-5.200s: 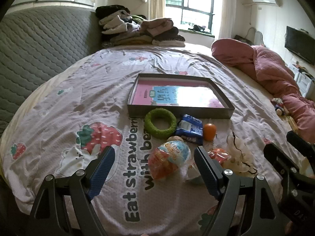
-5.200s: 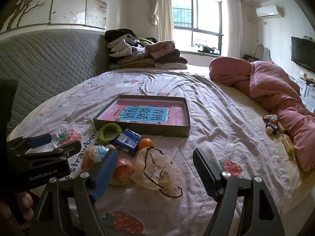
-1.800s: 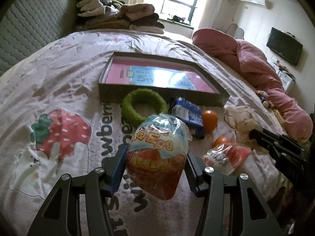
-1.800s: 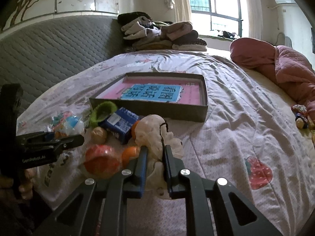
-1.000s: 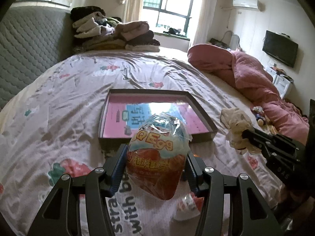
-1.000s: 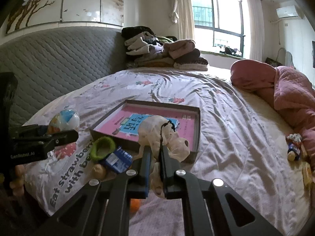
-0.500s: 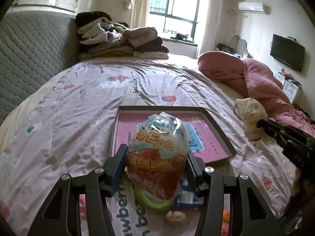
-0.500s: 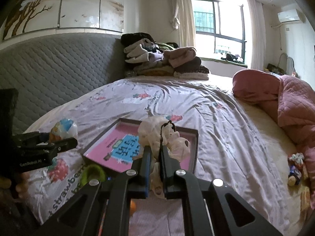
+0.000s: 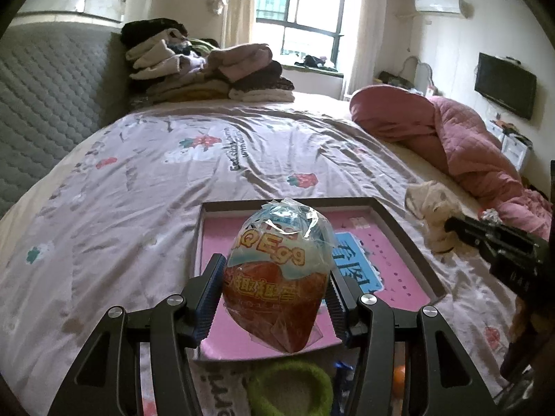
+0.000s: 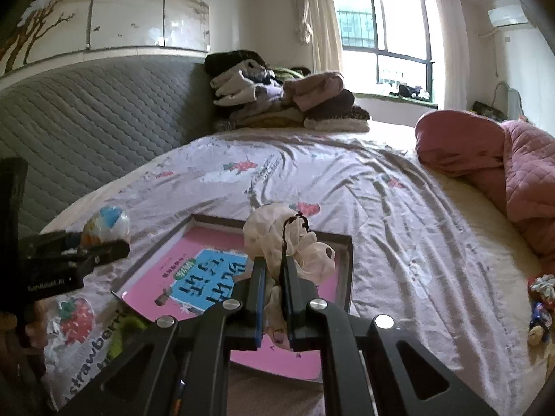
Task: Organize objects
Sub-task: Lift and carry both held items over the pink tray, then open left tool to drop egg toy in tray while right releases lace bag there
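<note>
- Now both grippers, low over the bedspread a second ago, hang above the shallow grey tray [image 9: 395, 228] lined pink.
- The left gripper [image 9: 274, 298] clamps a plastic-wrapped orange-and-blue toy egg [image 9: 277, 277].
- The right gripper [image 10: 274, 287] pinches a cream gauze pouch [image 10: 277, 239].
- Only the left view shows the green fuzzy ring [image 9: 288, 388] and small orange ball [image 9: 399, 374].

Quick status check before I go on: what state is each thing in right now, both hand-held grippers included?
Left hand-held gripper: shut on the wrapped toy egg.
Wrapped toy egg: held in the air over the tray.
Right hand-held gripper: shut on the cloth pouch.
Cloth pouch: bunched, held above the tray.
Tray: flat on the bed, nothing placed in it yet.
Green ring: lying on the bed, outside the tray.
</note>
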